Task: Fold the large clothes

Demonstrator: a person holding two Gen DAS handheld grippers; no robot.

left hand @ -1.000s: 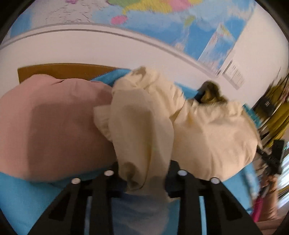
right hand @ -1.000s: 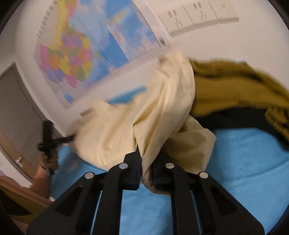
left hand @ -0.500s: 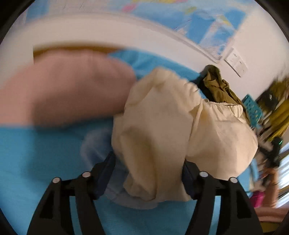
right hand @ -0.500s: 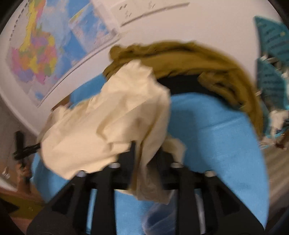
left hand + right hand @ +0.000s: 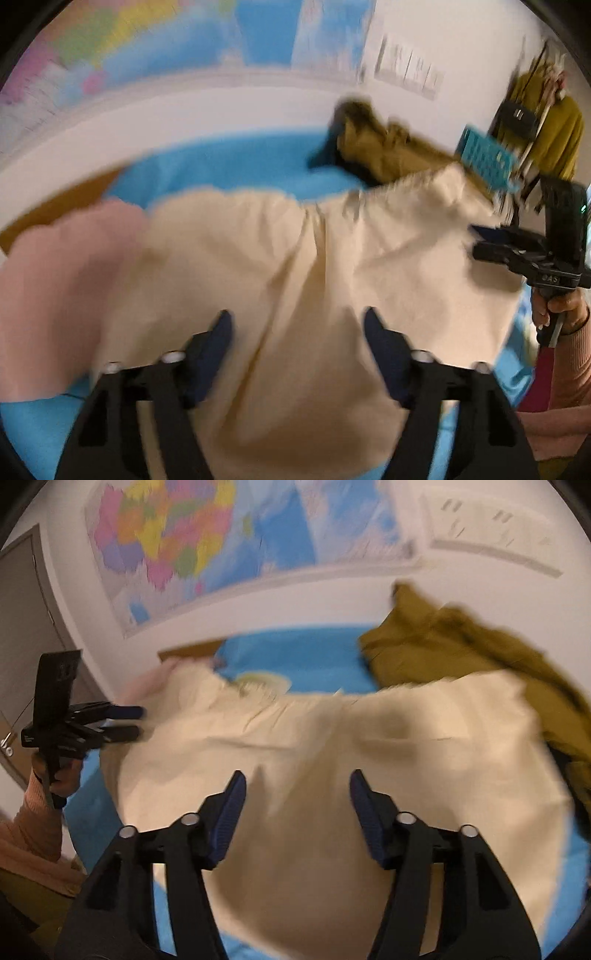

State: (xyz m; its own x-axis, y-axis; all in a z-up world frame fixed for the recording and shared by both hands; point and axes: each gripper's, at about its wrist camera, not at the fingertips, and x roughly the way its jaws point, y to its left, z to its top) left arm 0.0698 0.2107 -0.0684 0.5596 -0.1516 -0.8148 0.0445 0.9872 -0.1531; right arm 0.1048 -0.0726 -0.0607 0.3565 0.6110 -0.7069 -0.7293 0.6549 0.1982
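Cream garment (image 5: 295, 258) lies spread across the blue bed sheet (image 5: 236, 166), between a pink cloth (image 5: 55, 295) and an olive garment (image 5: 461, 646); laid out flat, probably so a fold line can be chosen.

Left gripper (image 5: 297, 343): jaws apart and closing, cloth beneath them, pads not pressing on it.
Right gripper (image 5: 297, 805): same, jaws apart, narrowing, nothing pinched.

Change: a second ago both grippers pinched bunched cream fabric held up off the bed. It is now released and lying flat. Both views are motion-blurred.

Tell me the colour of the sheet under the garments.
Bright blue sheet, clearest in the right wrist view.
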